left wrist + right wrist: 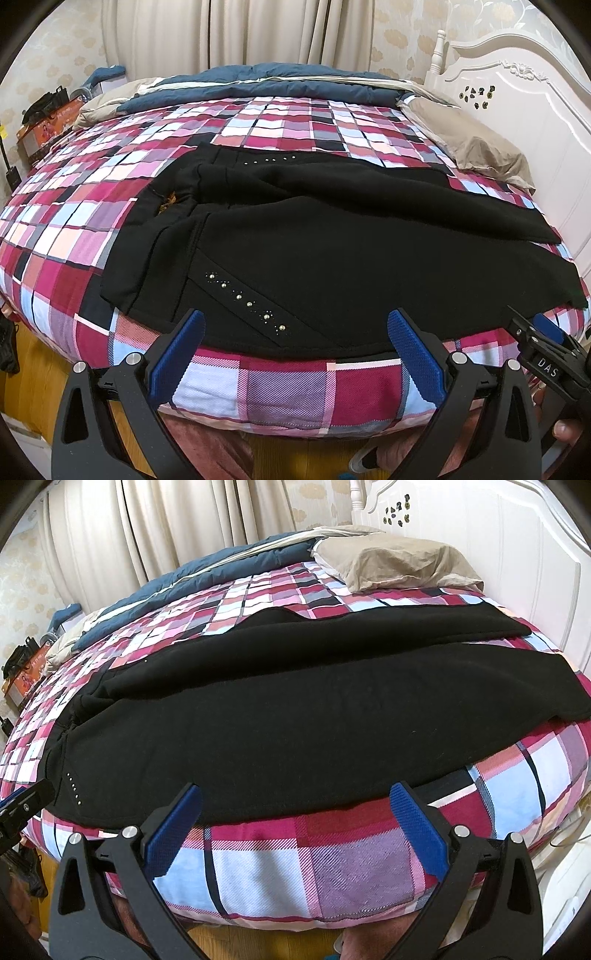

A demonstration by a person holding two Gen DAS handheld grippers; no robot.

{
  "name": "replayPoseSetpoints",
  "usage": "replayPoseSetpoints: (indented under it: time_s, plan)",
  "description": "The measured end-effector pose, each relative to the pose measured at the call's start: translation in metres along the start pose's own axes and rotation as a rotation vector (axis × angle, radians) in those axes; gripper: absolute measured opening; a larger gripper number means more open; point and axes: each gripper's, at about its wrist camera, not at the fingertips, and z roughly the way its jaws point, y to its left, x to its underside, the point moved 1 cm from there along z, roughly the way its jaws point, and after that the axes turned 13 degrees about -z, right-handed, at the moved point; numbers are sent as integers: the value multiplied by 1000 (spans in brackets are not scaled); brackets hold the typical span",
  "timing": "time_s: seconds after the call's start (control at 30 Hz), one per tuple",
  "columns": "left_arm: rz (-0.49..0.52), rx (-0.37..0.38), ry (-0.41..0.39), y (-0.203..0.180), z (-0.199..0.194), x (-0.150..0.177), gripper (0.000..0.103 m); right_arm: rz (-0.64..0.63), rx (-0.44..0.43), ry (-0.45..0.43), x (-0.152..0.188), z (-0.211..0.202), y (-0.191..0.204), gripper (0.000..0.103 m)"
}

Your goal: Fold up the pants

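Observation:
Black pants [332, 251] lie spread across the plaid bed [288, 384], waist to the left, legs running right toward the headboard. A row of silver studs [247, 302] marks the near pocket. My left gripper [295, 332] is open and empty, hovering at the near hem by the waist. My right gripper [295, 805] is open and empty at the near edge of the pants [295, 720] leg; it also shows at the right edge of the left wrist view [546, 354]. The two legs lie side by side, partly overlapping.
A beige pillow [391, 565] and a white headboard [498, 572] are at the right. A blue quilt [258, 85] is bunched along the far side by the curtains. A box [48, 125] stands at far left. Wooden floor lies below the bed edge.

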Motion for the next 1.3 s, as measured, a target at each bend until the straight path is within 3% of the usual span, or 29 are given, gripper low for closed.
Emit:
replayPoseSetpoints:
  time_s: [0.27,0.33,0.43,0.57,0.67,0.8,0.9,1.07,1.13,1.3]
  plan:
    - [17,19,37,-3,8,-5,99,-4,-7,19,-5,7,-2,101]
    - [-1,72,92,2,14,-11,99,-11,-9,24,-7,9,-1,101]
    - [-73,219,192,21,23,-27,99,-23,-25,35,-15,14,-1,101]
    - [-186,376,280,60,39,-67,99,-23,-45,37,-28,21,-1,101]
    - [-254,465,267,101,51,-111,99,-21,-84,40,-40,27,3,101]
    - [-310,495,259,148,85,-171,99,-34,-145,40,-56,37,14,101]
    - [-359,526,316,173,133,-208,99,-66,-188,51,-68,46,24,101]
    - [-348,553,430,175,199,-235,98,-88,-217,67,-83,63,34,101]
    - [-346,601,461,171,218,-243,98,-95,-225,74,-85,69,36,101]
    - [-346,641,379,181,213,-261,98,-106,-244,102,-91,82,36,101]
